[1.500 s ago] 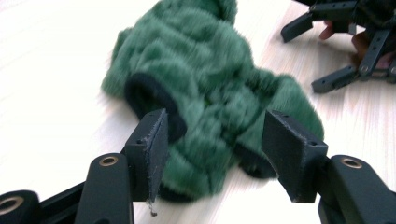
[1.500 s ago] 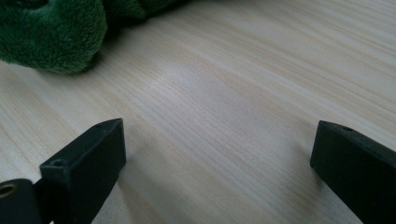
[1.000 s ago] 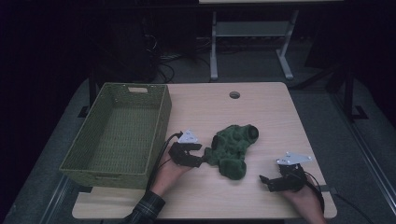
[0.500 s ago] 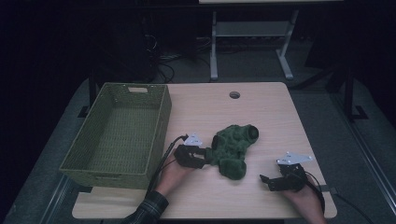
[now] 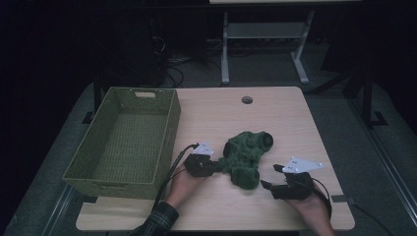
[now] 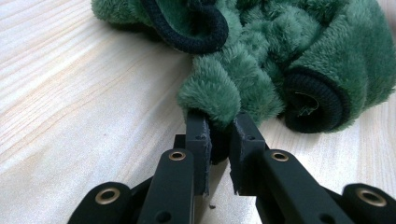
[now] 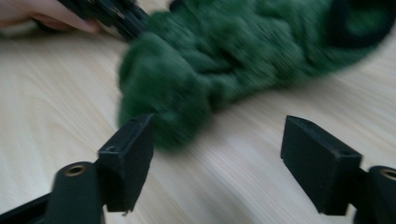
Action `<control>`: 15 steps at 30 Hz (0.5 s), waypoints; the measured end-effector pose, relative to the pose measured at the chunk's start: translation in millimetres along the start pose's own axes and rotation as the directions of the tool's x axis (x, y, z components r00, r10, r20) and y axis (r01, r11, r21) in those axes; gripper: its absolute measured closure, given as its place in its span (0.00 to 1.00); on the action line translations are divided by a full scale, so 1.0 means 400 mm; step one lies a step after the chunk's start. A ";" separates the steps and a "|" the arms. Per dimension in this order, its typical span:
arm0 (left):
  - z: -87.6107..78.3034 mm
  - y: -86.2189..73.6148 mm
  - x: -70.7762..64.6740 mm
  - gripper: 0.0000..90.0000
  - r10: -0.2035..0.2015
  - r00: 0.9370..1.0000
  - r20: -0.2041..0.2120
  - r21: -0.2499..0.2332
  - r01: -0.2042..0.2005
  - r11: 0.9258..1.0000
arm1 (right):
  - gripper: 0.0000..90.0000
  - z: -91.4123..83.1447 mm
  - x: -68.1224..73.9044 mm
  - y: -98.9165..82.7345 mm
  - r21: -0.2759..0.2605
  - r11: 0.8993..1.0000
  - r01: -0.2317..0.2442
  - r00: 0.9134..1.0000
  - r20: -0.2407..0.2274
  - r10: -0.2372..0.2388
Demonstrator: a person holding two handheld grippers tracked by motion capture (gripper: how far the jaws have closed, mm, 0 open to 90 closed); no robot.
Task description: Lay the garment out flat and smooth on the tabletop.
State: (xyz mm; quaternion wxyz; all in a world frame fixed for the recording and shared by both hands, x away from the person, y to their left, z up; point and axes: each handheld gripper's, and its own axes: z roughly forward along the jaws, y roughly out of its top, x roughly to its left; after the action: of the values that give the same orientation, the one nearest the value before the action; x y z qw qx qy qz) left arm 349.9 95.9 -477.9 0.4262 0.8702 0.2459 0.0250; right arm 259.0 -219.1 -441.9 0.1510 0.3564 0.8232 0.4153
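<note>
On table [image 5: 275, 118], mid-front: green fleece garment [image 5: 246, 155], no readable label or writing anywhere. Left gripper [image 6: 219, 130] clamped on fleece fold at its left edge; right gripper [image 7: 217, 140] spread wide, just short of garment. Beside, at left: green woven basket [image 5: 123, 142].

The right tool view is motion-blurred: the green fleece garment [image 7: 224, 60] is smeared and cut off by the top and right edges. In the left tool view, the garment [image 6: 261, 60] runs past the top and right edges. In the high view, the person's forearms are cut off below the desk's [image 5: 236, 123] near edge.
</note>
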 end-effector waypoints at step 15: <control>0.001 -0.001 -0.003 0.88 -0.006 1.000 -0.007 -0.009 0.006 1.000 | 0.59 0.064 0.105 0.086 -0.043 0.996 0.078 0.979 -0.186 -0.084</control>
State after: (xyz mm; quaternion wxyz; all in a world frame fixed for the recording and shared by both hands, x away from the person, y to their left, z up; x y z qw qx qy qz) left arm 348.7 95.1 -478.3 0.4292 0.8675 0.2498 0.0278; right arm 259.3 -160.7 -428.2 0.0958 0.2790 0.8401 0.4551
